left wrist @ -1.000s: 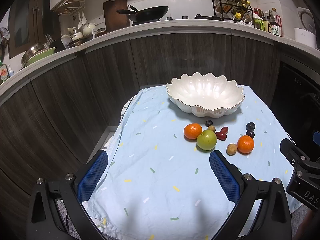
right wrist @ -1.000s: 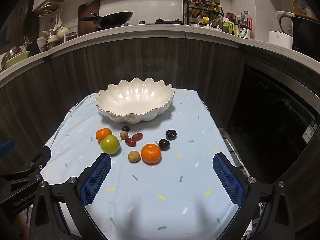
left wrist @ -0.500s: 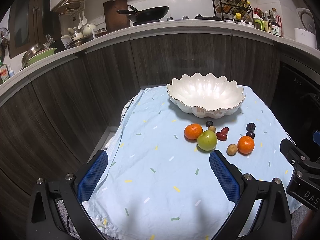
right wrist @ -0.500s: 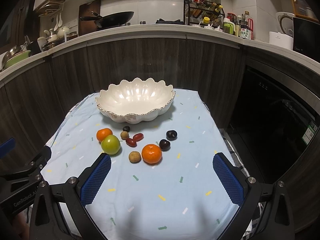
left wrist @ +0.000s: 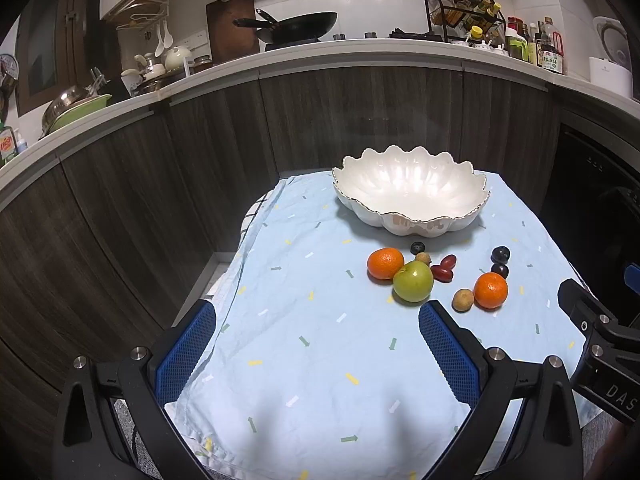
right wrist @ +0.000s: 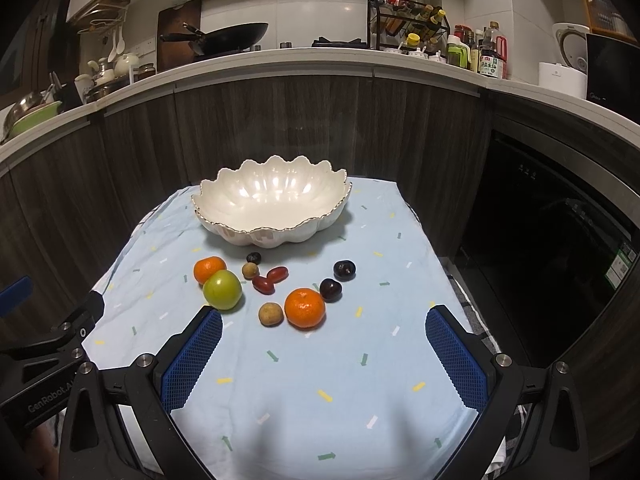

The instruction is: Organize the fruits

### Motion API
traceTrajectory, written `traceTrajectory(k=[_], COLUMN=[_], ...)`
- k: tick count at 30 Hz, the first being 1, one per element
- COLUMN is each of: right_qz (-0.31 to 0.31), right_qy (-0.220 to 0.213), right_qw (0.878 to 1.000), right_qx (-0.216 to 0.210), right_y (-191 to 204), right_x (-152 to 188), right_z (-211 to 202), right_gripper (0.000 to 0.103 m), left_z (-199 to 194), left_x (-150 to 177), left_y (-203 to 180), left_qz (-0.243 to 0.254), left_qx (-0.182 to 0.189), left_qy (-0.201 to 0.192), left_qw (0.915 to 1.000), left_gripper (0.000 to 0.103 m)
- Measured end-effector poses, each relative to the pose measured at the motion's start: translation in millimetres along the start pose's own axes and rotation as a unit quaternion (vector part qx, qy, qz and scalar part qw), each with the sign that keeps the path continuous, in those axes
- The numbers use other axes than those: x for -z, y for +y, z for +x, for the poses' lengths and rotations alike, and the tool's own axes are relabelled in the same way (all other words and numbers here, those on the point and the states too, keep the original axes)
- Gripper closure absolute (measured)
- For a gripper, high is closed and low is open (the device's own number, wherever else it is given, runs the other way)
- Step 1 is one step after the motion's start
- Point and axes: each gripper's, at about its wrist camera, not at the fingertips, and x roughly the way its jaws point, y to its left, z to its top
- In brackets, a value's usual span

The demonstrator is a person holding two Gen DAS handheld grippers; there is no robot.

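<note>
Almost nothing is seen moved since the earlier frames. Left gripper [left wrist: 316,350] and right gripper [right wrist: 324,354] are held wide, empty. Fruits lie before the empty bowl [right wrist: 240,226]; the green apple [right wrist: 222,290], judged firm and smooth, is best taken across its middle.

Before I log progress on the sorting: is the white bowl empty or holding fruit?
Empty. The white bowl shows only its bare glossy inside; the fruit lies on the cloth in front.

a black wok [right wrist: 228,36] sits on the kitchen bench [right wrist: 320,58] at twelve o'clock — spice rack [right wrist: 408,24] and sauce bottles [right wrist: 490,56] toward one o'clock.
</note>
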Motion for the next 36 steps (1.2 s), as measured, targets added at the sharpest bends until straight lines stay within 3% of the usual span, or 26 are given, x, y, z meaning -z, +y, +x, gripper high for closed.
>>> traceTrajectory(k=[36], right_qz=[0.001], right_qy=[0.003], right_qw=[1.0], right_qx=[0.0], right_y=[-0.3], right_x=[1.2], right_z=[5.4], right_gripper=[0.0], left_z=[3.2], left_x=[-1.0], left_y=[1.9], left_qz=[0.0], left_qx=[-0.001], left_qy=[0.002], left_qw=[1.0], left_gripper=[0.0])
